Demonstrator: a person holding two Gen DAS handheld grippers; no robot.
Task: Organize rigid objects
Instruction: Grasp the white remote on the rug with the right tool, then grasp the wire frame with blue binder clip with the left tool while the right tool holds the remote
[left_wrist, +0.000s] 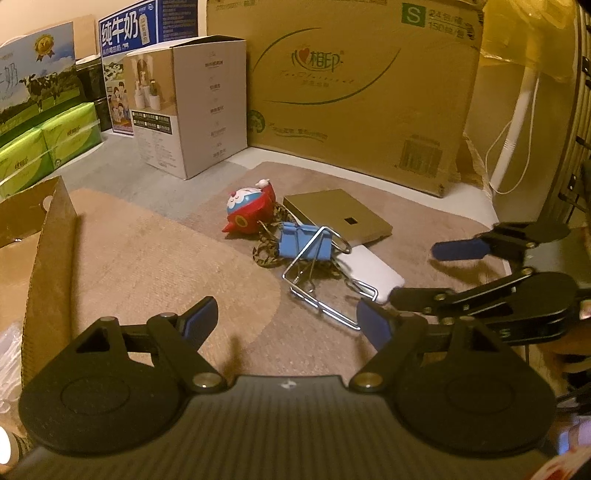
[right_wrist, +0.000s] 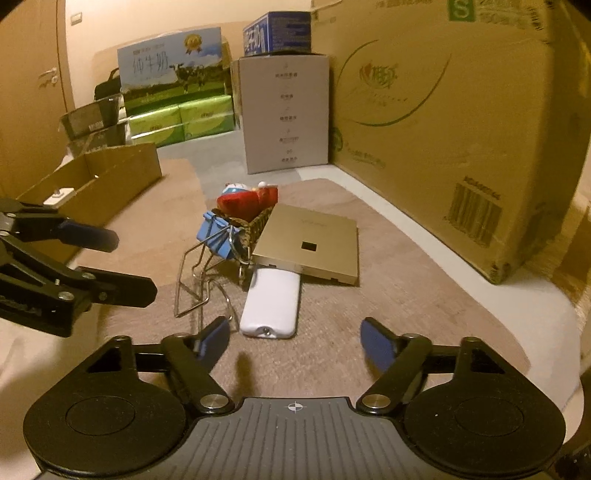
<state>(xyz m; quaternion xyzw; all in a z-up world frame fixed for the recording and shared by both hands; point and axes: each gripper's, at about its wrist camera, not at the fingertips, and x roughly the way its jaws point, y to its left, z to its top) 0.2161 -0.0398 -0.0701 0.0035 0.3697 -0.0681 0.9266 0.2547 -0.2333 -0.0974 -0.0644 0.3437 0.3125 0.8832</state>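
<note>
Left wrist view, from the left edge across: an open cardboard box (left_wrist: 44, 236) rises at the left with its near wall upright, then a wide bare stretch of beige mat (left_wrist: 155, 266) lies between that box and the cluster of things at the centre. Behind, a grey carton (left_wrist: 207, 107) and a large brown carton (left_wrist: 362, 92) close off the far side. The left gripper (left_wrist: 291, 321) points down at a slant toward the mat, its blue fingers (left_wrist: 201, 314) released and spread with nothing between them. Ahead of them and apart lie a red and blue toy (left_wrist: 247, 210), a blue binder clip (left_wrist: 303, 240), a bent wire frame (left_wrist: 317, 284), a gold flat box (left_wrist: 340, 214) and a white power bank (left_wrist: 373, 273), all bunched and touching or overlapping. The right gripper (left_wrist: 417, 273) comes in from the right edge, close beside the power bank.

Right wrist view, left to right: the left gripper (right_wrist: 129, 262) reaches in low at the left, the wire frame (right_wrist: 195, 288) just beyond it. The right gripper (right_wrist: 295, 339) tilts down, fingers (right_wrist: 376, 343) parted and empty; the power bank (right_wrist: 273, 302) lies just ahead of them, its near end nearly level with the left fingertip, not touching. Open mat runs right to its pale curved border (right_wrist: 535, 295), near the big carton.
</note>
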